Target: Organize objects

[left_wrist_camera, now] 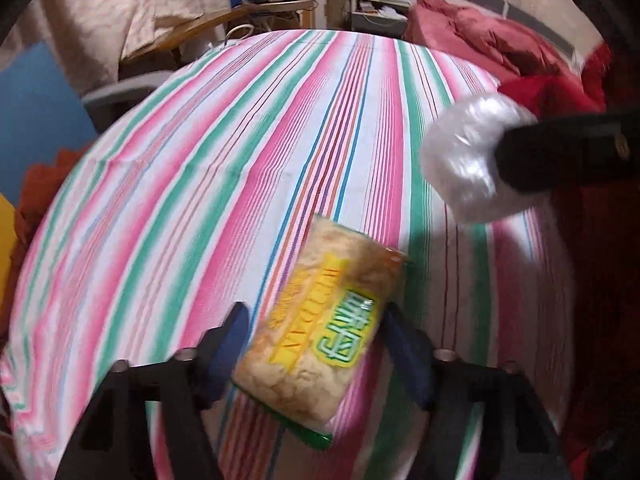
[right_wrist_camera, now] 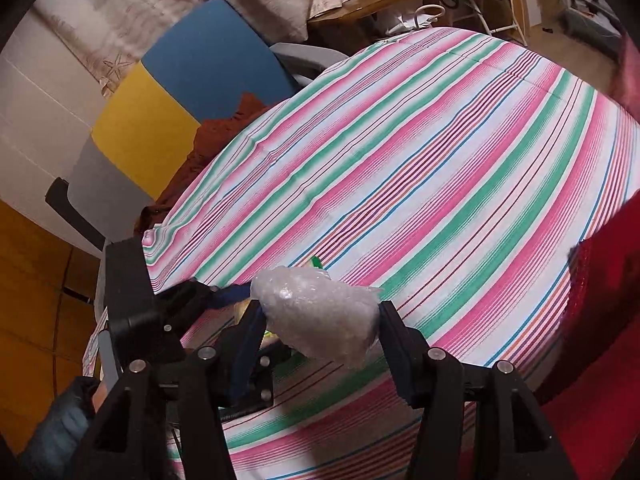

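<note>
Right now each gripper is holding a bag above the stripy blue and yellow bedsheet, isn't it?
Nearly. The striped bedsheet is pink, green and white with thin blue lines, not blue and yellow. Both wrist views show it. The rest holds: the left gripper holds the snack bag and the right gripper holds the clear plastic bag, both above the sheet.

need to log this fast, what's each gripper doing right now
left gripper: closed on the yellow and green snack packet.
right gripper: closed on the crinkled clear plastic bag.

Left gripper (left_wrist_camera: 316, 344) jaws seemingly clamped, blurred; right gripper (right_wrist_camera: 320, 320) jaws clamped, both raised
</note>
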Motion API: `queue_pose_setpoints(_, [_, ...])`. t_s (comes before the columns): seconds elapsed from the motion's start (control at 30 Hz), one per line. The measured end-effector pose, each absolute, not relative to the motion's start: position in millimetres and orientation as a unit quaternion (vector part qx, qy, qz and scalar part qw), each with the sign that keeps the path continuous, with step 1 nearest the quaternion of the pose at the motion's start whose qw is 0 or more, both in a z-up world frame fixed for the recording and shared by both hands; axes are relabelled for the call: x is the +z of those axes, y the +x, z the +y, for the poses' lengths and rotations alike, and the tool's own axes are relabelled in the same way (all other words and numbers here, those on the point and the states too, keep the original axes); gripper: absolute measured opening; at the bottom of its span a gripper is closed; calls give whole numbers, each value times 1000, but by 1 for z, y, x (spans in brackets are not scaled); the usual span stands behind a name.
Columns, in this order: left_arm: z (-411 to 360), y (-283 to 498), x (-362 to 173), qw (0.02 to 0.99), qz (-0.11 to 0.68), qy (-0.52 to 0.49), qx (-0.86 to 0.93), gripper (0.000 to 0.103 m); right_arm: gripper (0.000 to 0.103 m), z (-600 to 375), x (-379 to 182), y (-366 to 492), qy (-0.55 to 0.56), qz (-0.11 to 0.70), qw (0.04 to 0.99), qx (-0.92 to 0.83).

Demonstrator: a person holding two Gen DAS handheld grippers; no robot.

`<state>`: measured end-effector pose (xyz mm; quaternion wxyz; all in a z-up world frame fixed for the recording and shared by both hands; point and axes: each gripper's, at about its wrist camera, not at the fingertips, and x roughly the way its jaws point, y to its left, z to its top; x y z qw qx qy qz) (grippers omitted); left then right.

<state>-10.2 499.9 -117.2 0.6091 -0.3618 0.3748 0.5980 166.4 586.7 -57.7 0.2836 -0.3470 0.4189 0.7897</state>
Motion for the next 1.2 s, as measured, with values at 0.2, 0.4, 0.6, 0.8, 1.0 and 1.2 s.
queue_pose_setpoints(0.2, [482,-18,-115,557,329,-401,649,50,59,587,-58,165,-356,415,286,787])
queue_pose_setpoints(0.4, [431,-26,-113,481,260,-452,705,49,59,578,-65,145,-410,392,232,790])
queue_pose_setpoints(0.6, [364,-14,-111,423,202,-469,748,49,59,564,-65,129,-445,337,218,800])
queue_pose_setpoints(0.8, [344,-6,-111,398,169,-464,773,49,59,550,-70,110,-492,287,189,800])
queue_pose_setpoints(1.0, [336,-7,-109,402,164,-467,771,49,59,536,-84,87,-557,223,187,778])
queue_pose_setpoints(1.2, [332,-19,-113,410,137,-480,764,49,59,538,-92,85,-578,216,195,762])
